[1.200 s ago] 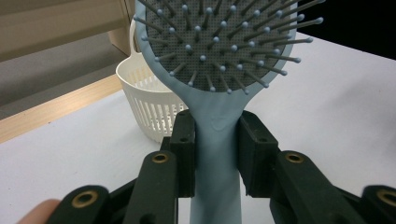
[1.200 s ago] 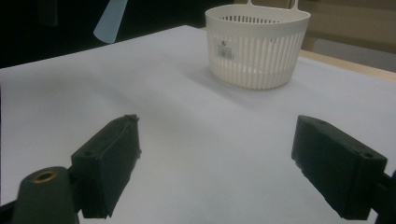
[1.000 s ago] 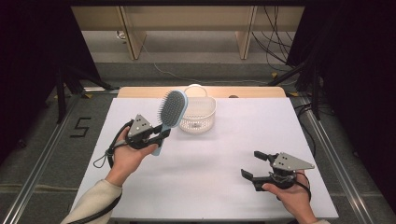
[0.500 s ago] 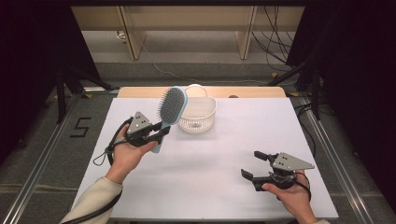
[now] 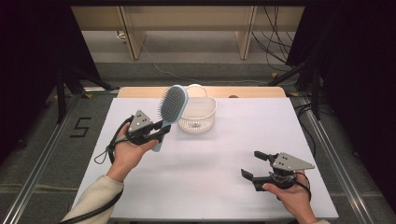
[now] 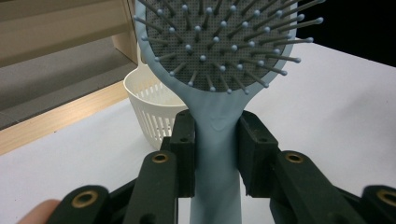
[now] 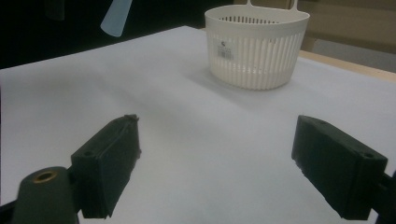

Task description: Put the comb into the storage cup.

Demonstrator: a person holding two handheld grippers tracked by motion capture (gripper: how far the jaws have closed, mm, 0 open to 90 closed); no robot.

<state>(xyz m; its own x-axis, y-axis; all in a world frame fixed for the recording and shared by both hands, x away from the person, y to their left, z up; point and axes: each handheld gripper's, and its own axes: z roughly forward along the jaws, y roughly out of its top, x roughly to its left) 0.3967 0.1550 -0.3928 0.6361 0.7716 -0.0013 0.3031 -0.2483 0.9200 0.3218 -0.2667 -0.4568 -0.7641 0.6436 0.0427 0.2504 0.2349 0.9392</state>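
Note:
A light-blue hairbrush (image 5: pixel 173 103) with a grey bristle pad stands tilted above the left half of the white table, head up. My left gripper (image 5: pixel 161 132) is shut on its handle; in the left gripper view both black pads press the handle (image 6: pixel 217 154) just below the brush head (image 6: pixel 219 46). A white slotted basket (image 5: pixel 198 119) stands at the back middle, just right of the brush and behind it (image 6: pixel 149 112). My right gripper (image 5: pixel 250 163) rests low at the front right, open, with nothing between its jaws (image 7: pixel 217 140). It faces the basket (image 7: pixel 257 51), and the brush handle's tip (image 7: pixel 114 18) shows at upper left.
The white table cover (image 5: pixel 233 149) spreads wide between the two hands. A wooden strip (image 5: pixel 252 92) runs along the table's far edge. Metal rails (image 5: pixel 327 149) flank the table, and cables (image 5: pixel 275 56) lie on the floor behind.

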